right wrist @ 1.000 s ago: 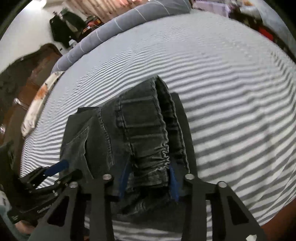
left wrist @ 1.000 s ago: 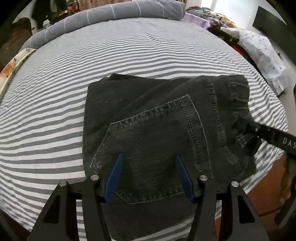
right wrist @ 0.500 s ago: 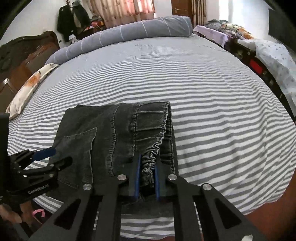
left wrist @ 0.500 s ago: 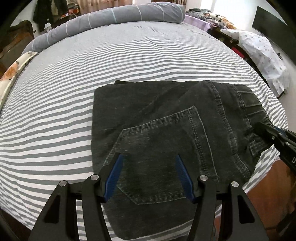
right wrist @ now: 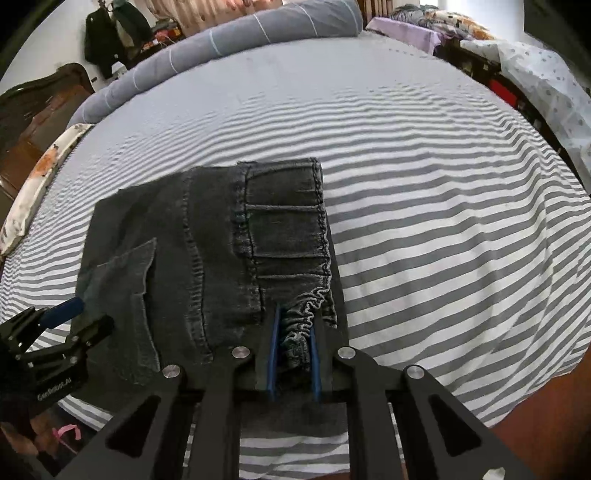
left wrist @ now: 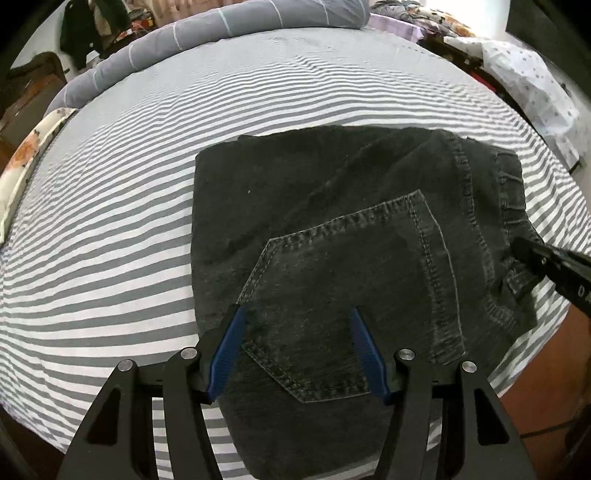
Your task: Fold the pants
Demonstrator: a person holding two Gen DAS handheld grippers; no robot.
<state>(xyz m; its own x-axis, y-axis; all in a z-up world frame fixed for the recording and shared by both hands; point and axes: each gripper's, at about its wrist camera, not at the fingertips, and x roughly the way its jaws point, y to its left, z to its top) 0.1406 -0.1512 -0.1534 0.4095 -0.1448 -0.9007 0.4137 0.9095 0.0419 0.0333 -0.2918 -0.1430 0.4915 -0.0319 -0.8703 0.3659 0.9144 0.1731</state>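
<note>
Dark grey jeans [left wrist: 332, 229] lie folded into a compact rectangle on the striped bed, back pocket [left wrist: 354, 288] facing up. My left gripper [left wrist: 297, 312] hovers open over the pocket, its blue pads apart with nothing pinched between them. In the right wrist view the jeans [right wrist: 207, 251] show their elastic waistband [right wrist: 288, 229] on the right side. My right gripper [right wrist: 294, 325] has a gathered bunch of that waistband between its pads; the jaws are opening slightly but still press on the cloth. It enters the left wrist view as the right gripper [left wrist: 532, 258] at the jeans' right edge.
The grey-and-white striped sheet [left wrist: 110, 221] spreads all around the jeans. A rolled grey duvet [right wrist: 229, 33] lies along the far edge, a floral pillow [right wrist: 33, 192] at the left. Cluttered furniture with a spotted cloth [right wrist: 546, 74] stands to the right. The bed's near edge drops to brown floor [right wrist: 546, 424].
My right gripper's jaws narrowed onto the waistband bunch, and the raised waistband end came down flat on the bed. The left gripper stayed open over the pocket.
</note>
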